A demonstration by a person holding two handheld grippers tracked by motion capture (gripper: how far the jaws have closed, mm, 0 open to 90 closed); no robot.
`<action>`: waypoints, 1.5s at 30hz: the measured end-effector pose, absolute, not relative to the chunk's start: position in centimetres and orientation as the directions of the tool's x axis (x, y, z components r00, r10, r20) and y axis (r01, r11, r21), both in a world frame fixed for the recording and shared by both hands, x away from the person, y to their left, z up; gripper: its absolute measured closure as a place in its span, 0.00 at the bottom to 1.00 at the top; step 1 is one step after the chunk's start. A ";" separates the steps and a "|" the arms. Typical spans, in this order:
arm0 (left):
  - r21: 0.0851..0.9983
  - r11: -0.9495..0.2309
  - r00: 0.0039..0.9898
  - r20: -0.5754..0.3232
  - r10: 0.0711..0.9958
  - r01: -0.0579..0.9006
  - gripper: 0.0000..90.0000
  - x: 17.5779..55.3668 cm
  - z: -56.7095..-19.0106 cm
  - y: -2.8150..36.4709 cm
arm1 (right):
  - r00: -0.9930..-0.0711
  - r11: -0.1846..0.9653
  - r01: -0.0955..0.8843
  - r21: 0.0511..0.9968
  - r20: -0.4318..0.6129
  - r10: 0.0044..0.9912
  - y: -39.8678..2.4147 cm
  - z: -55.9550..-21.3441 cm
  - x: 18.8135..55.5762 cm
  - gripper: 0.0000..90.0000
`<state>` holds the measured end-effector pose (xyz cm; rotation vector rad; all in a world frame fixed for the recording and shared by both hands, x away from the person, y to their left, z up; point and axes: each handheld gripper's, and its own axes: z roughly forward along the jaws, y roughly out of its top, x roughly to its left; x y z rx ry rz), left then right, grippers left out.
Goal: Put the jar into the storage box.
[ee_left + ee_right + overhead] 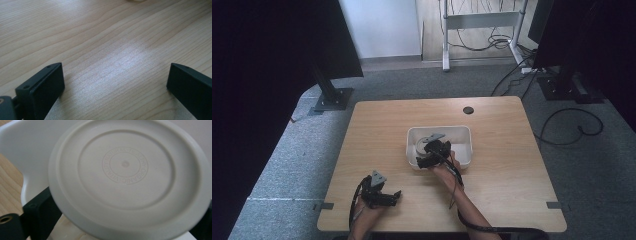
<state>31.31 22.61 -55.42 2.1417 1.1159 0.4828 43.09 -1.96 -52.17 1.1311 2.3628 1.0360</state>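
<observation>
From the high view I see my right tool [428, 153] reaching over the near rim of the white rectangular plastic tub [464, 131] that sits a little right of centre on the light wooden desk [377, 125]. In the right gripper view, the round off-white plastic lid [127, 180] with raised concentric rings and embossed lettering around its centre lies very close to the camera, tilted, its lower edge running between the two black jaws. The left jaw stands against the lid's rim at lower left and the right jaw is just visible at the far right edge, so the jaws are spread about as wide as the lid; I cannot tell for certain whether they are pressing on it or only bracketing it. Behind the lid I see the tub's white inner wall, and a strip of desk wood at the left. In the high view the lid [424, 143] shows as a pale disc inside the tub's left half, just beyond my tool. My left tool [384, 196] rests low over the desk near the front edge, well apart from the tub. In the left gripper view its jaws are spread wide, with only bare wood grain between them.
</observation>
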 end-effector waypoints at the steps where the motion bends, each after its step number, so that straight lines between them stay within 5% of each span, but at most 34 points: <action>1: 0.704 -0.414 0.567 0.019 0.824 0.577 0.01 31.3 -55.4 22.6 | -0.636 0.423 0.538 0.729 0.022 0.772 -2.0 -52.2 43.1 0.02; 45: 0.704 -0.415 0.567 0.021 0.823 0.576 0.01 31.3 -55.4 22.6 | -0.708 0.483 0.421 0.768 -0.055 0.704 -5.1 -49.1 40.1 0.03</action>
